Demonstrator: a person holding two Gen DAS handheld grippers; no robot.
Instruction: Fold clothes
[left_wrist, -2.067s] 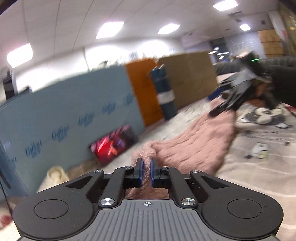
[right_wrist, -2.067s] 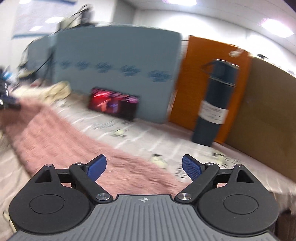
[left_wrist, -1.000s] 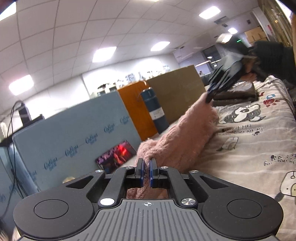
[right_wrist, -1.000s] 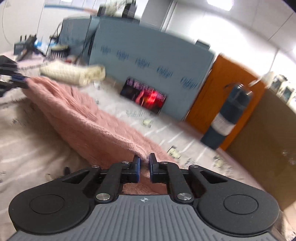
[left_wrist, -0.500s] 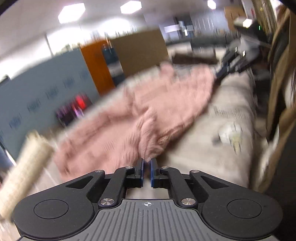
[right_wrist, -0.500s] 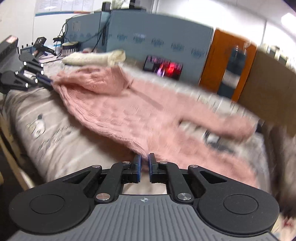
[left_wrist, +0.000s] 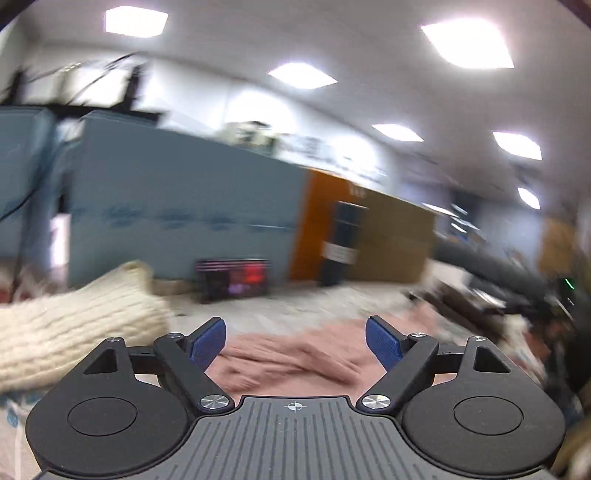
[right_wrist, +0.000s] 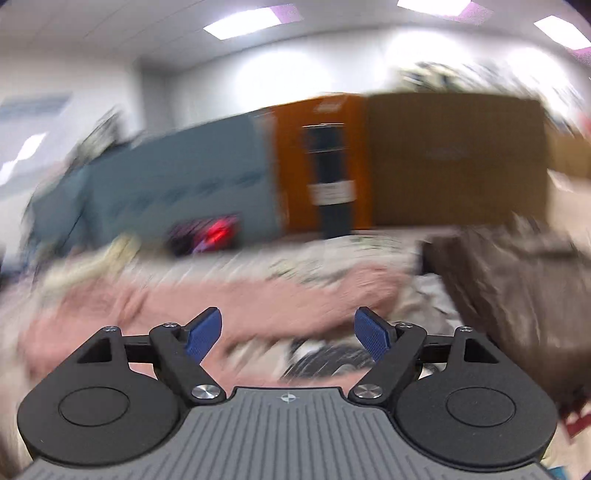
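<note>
Both jaws were swinging apart, gripping nothing – left hand-held gripper (left_wrist: 295, 338) and right hand-held gripper (right_wrist: 287, 332) hung over the pink sweater (left_wrist: 295, 360), spread on the bed (right_wrist: 332, 254), cream knit (left_wrist: 66, 332) alongside.

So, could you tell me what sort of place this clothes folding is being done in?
Probably an office or lab set up for recording, not a home: recessed ceiling light panels, a blue partition behind the printed sheet, where the pink sweater lies, and large cardboard sheets leaning nearby.
</note>
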